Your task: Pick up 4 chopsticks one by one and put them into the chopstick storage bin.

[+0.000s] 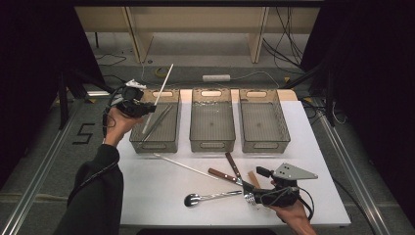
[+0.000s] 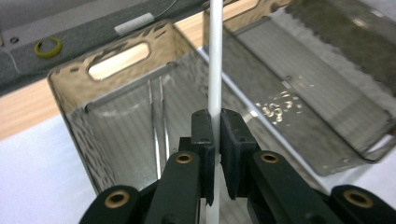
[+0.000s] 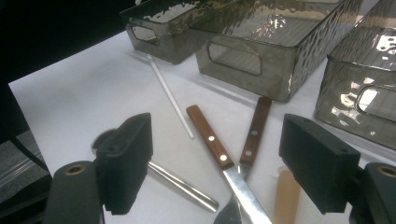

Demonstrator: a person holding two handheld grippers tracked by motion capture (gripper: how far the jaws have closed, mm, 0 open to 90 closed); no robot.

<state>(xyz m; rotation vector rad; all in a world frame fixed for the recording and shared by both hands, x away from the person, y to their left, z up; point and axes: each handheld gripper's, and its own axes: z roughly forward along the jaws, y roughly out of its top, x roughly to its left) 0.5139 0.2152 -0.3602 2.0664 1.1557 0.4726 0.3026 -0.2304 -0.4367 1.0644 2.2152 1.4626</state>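
Observation:
My left gripper [image 1: 138, 107] is raised over the near left edge of the left bin [image 1: 139, 142], shut on a thin white stick [image 1: 161, 88] that slants up and away. In the left gripper view the pads [image 2: 204, 128] clamp the white stick [image 2: 215, 65] above the left bin [image 2: 70, 93], where metal tweezers [image 2: 156, 121] lie. My right gripper [image 1: 255, 186] rests low at the table's front right, open. Between its jaws [image 3: 222, 161] lie two crossed wooden-handled knives [image 3: 208, 135], untouched. A second white stick [image 3: 170, 95] and a spoon [image 1: 210, 197] lie nearby.
Three smoky clear bins stand in a row at the back: left, middle [image 1: 212, 142] and right [image 1: 264, 143]; the last two look empty. A short tan stick [image 3: 286, 196] lies by the knives. White tabletop [image 1: 147, 191] is free at the front left.

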